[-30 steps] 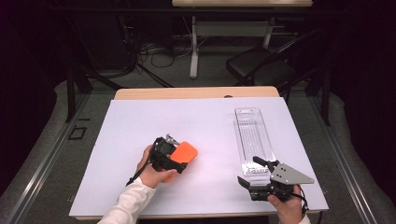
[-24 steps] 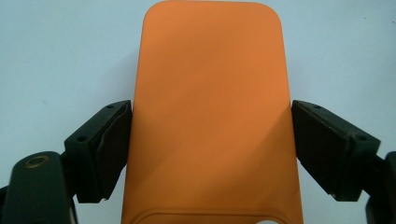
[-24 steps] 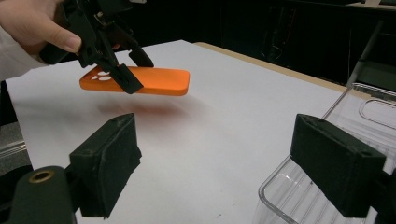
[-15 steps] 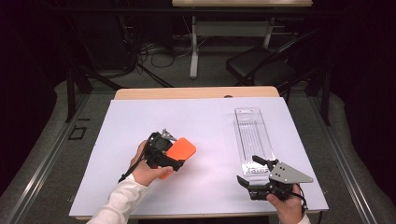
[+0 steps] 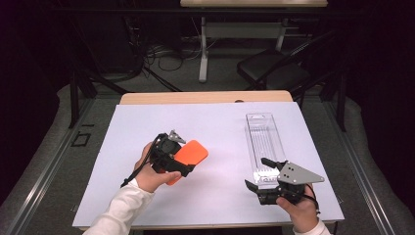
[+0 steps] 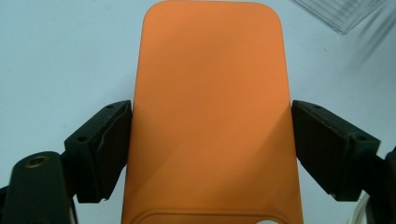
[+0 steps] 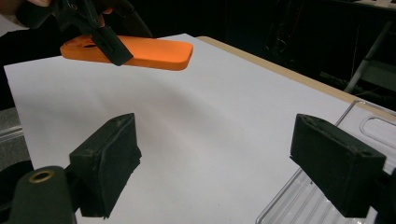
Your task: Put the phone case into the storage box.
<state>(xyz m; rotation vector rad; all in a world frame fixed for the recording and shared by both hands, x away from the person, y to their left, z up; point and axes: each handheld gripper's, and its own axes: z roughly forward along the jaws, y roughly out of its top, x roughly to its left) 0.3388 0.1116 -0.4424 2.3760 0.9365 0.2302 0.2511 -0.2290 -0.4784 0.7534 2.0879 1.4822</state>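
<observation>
Object: flat orange rounded-rectangle phone case (image 6: 210,116), held clear above the white paper-covered table (image 5: 220,196) | left gripper (image 5: 188,169): jaws clamped across its long edges | right gripper (image 7: 215,172): jaws wide, empty, beside the clear plastic tray (image 5: 264,142) | handling: probably light, slightly flexible, smooth; mid-length edge grip suited it.

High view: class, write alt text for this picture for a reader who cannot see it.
The person's left gripper holds an orange phone case by its sides above a white sheet that covers the table. At the right, the right gripper, jaws open, sits by the near end of a clear plastic tray lying on the sheet.
</observation>
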